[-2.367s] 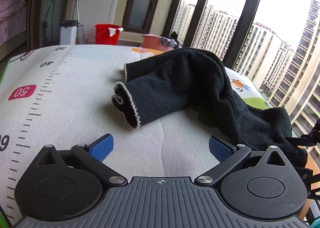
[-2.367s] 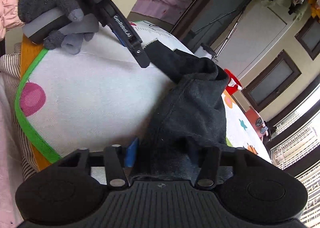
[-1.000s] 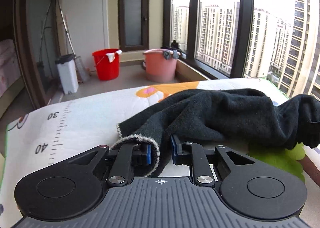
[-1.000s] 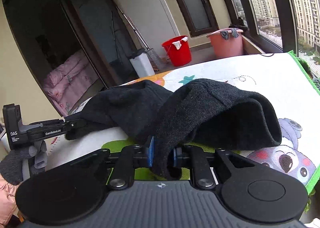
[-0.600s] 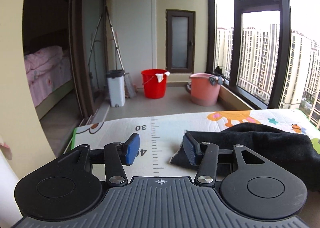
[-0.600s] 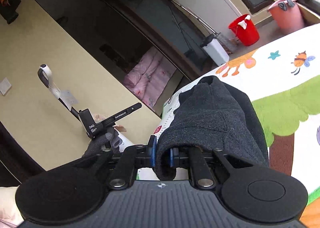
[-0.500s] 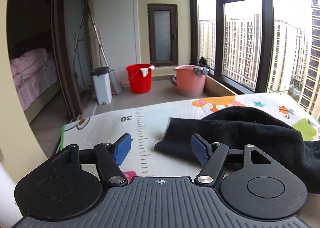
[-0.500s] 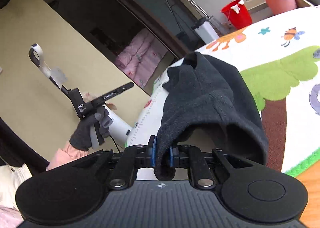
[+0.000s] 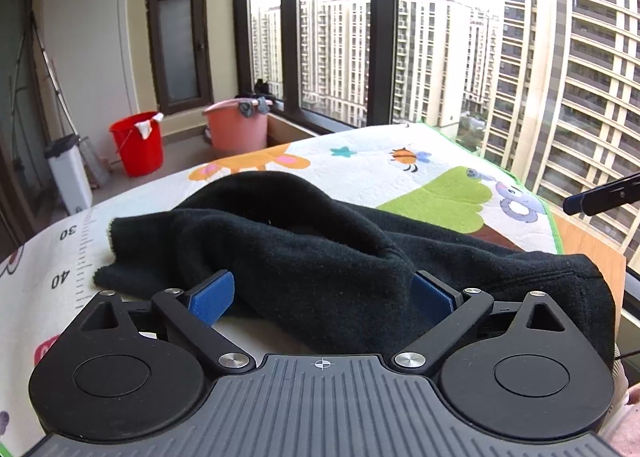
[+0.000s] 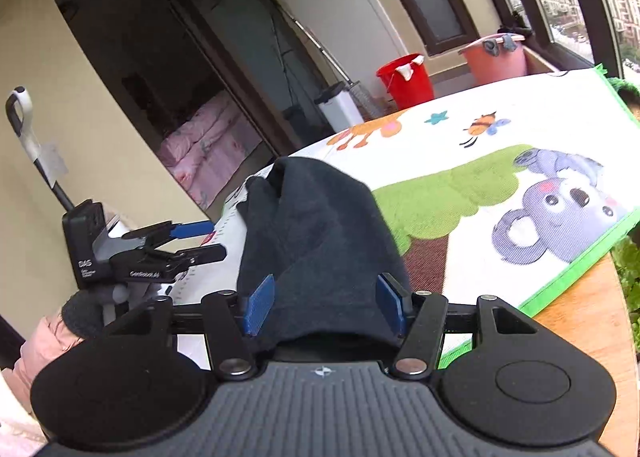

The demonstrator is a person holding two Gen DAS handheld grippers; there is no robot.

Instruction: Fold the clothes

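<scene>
A dark fleece garment (image 9: 320, 253) is left bunched and only loosely doubled on the play mat (image 9: 400, 161), straddled by the opening left gripper (image 9: 324, 295) and right gripper (image 10: 324, 305), with neat folding judged unfinished.

Garment (image 9: 320, 253) fuzzy matt black fleece; mat (image 9: 380, 161) quilted printed cloth; table (image 10: 592, 321) smooth wood; pads (image 10: 259, 305) ribbed blue, matt; buckets (image 9: 138, 143) glossy plastic

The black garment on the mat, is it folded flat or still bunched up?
Bunched, not flat. The black garment humps over itself in a rumpled heap on the mat, one end hanging off the near edge between the opening right gripper jaws.
</scene>
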